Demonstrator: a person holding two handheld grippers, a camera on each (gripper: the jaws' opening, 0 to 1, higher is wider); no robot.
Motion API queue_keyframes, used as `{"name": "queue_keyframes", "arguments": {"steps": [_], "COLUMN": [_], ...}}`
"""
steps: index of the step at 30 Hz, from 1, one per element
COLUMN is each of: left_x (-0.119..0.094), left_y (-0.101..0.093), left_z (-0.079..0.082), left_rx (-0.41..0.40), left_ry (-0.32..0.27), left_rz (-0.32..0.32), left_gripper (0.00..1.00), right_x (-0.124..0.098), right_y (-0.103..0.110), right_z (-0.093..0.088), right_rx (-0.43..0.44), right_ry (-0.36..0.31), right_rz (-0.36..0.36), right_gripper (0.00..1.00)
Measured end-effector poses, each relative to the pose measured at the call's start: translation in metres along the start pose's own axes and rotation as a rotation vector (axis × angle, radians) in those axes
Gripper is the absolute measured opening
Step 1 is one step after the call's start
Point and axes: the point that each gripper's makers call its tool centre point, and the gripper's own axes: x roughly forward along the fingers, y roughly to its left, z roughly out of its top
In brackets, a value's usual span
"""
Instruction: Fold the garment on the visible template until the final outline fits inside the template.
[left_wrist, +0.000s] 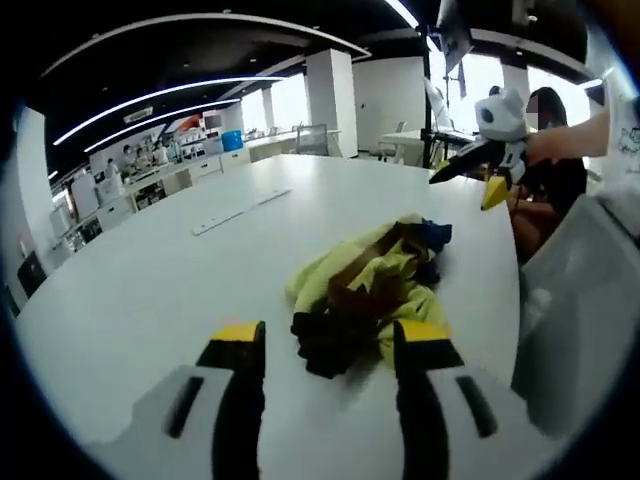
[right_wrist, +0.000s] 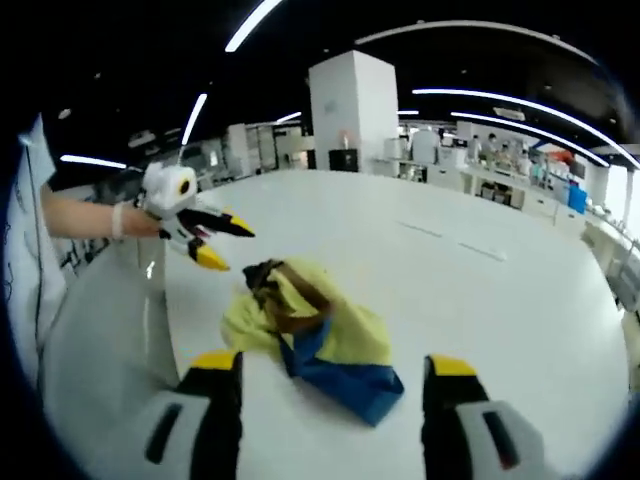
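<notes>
- Left gripper view: the garment (left_wrist: 375, 290) lies crumpled in a heap on the white bench (left_wrist: 150, 290), a bundle of yellow-green, brown, dark and blue cloth, just ahead of the left gripper (left_wrist: 325, 350).
- Its fingers are spread wide and pinch nothing; the heap's near edge sits between their yellow tips.
- The right gripper (left_wrist: 478, 172) hangs above the far side of the bench, well apart from the cloth, fingers spread and empty.
- Thin pale marks (left_wrist: 240, 212) lie on the bench beyond the heap; I cannot tell whether they belong to the template.
- Right gripper view: the same heap (right_wrist: 310, 325) rests near this gripper (right_wrist: 328, 372), whose fingers stand wide apart, holding nothing.
- The left gripper (right_wrist: 212, 240), held by a person's hand, hovers beside the heap with its fingers spread.
- Judgement: folding has not begun. The garment has yet to be spread flat, folded and fitted inside the template.
</notes>
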Motion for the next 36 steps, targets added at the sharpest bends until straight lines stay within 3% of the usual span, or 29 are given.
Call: {"name": "queue_keyframes", "arguments": {"steps": [11, 15, 18, 36], "left_x": [0.006, 0.009, 0.009, 0.012], "left_y": [-0.005, -0.006, -0.006, -0.008], "left_z": [-0.008, -0.017, -0.018, -0.029], "left_rx": [-0.025, -0.033, -0.047, -0.056], "left_ry": [0.004, 0.015, 0.02, 0.044], "left_rz": [0.005, 0.008, 0.015, 0.045], "left_gripper": [0.34, 0.32, 0.31, 0.13], "right_x": [0.011, 0.018, 0.025, 0.039], "right_y": [0.01, 0.011, 0.016, 0.026], "right_z": [-0.007, -0.01, -0.008, -0.024], "right_rx": [-0.066, -0.017, 0.108, 0.108], "right_ry": [0.091, 0.11, 0.098, 0.158], "right_rz": [0.013, 0.031, 0.069, 0.102], "right_gripper": [0.47, 0.36, 0.35, 0.09]}}
